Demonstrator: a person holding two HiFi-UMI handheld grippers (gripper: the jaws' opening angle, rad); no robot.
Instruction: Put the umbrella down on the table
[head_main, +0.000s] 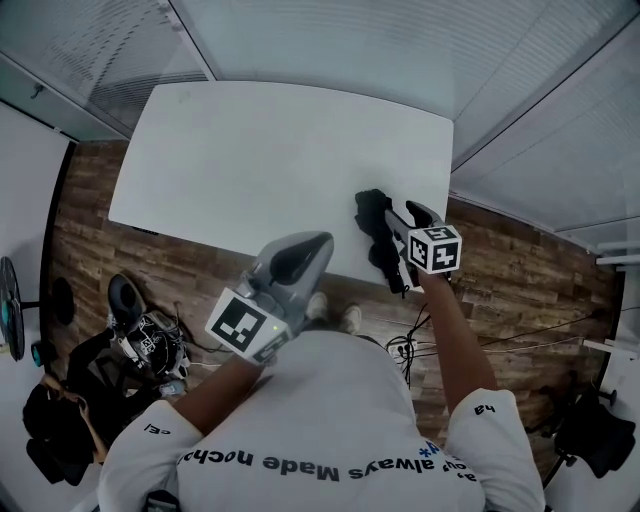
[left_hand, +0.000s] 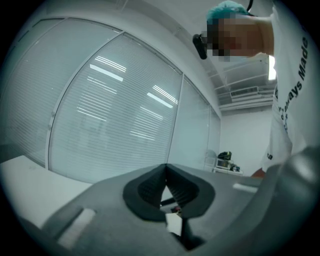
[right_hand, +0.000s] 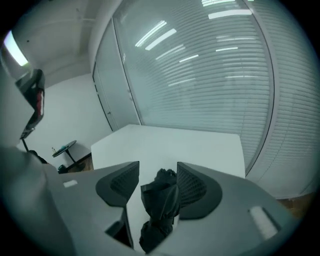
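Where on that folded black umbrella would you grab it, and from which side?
Grip the umbrella probably around the middle of its bundled fabric, from above, jaws across its narrow width. It lies flat on the white table, long and slim, so both long sides are free.

Wood-plank floor (head_main: 520, 270), blinded glass walls (head_main: 560, 120)

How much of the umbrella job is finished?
Nearly all. Done: the black folded umbrella seems to lie on the white table, by its near edge. In hand: nothing; the jaws of the right gripper stand apart around it, not squeezing, and the left gripper is shut and empty. Still to do: move the right gripper clear.
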